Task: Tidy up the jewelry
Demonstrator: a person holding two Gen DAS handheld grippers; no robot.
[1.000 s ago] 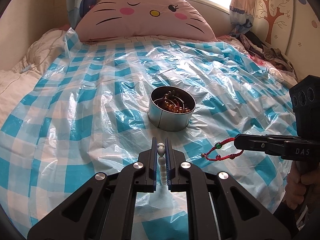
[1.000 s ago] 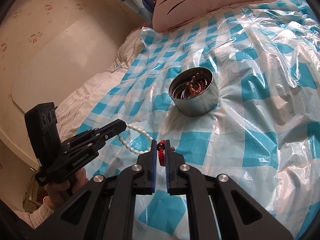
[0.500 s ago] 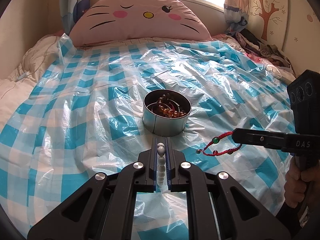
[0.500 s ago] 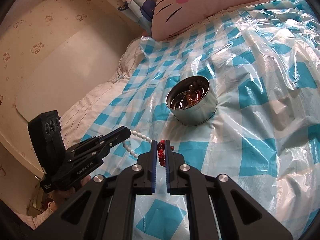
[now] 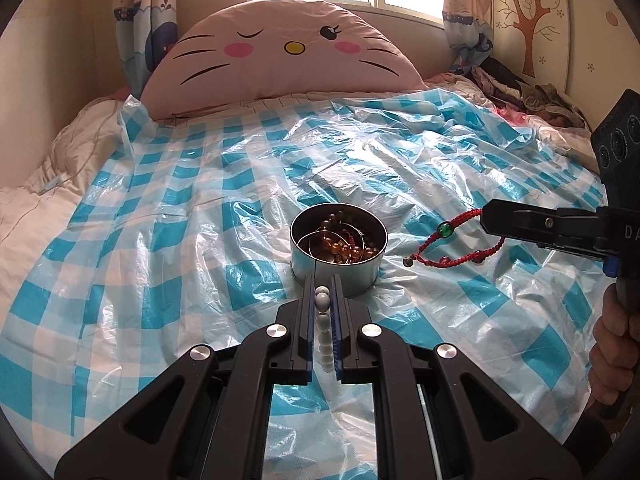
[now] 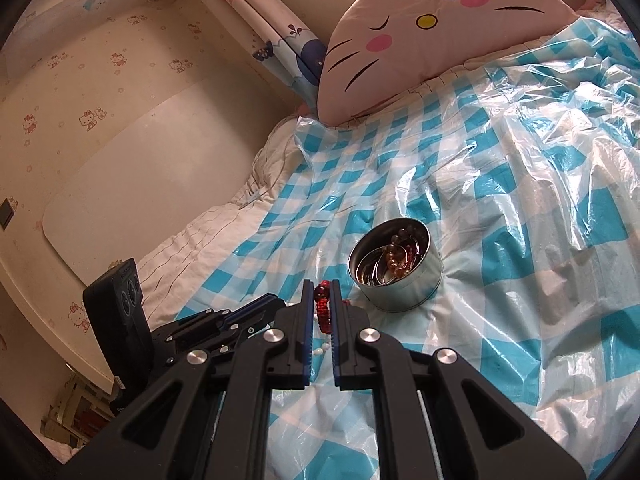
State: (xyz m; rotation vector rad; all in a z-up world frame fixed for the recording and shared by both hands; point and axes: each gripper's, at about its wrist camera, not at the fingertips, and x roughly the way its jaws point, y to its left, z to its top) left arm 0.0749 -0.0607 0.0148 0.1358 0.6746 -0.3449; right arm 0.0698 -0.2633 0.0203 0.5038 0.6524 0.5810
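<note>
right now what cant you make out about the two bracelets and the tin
- White bead bracelet: its lower loop, hidden behind the left gripper in the left wrist view.
- Red cord bracelet: how much is clamped, hidden inside the right gripper.
- Tin: its bottom, buried under piled jewelry.

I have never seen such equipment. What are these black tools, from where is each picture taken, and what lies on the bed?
These are two hand-held grippers, each with a camera looking along its fingers. One picture is from the left gripper, shut on a white bead bracelet. The other is from the right gripper, shut on a red cord bracelet. On the blue checked plastic sheet stands a round metal tin already holding beaded jewelry. A pink cat-face pillow lies behind.
</note>
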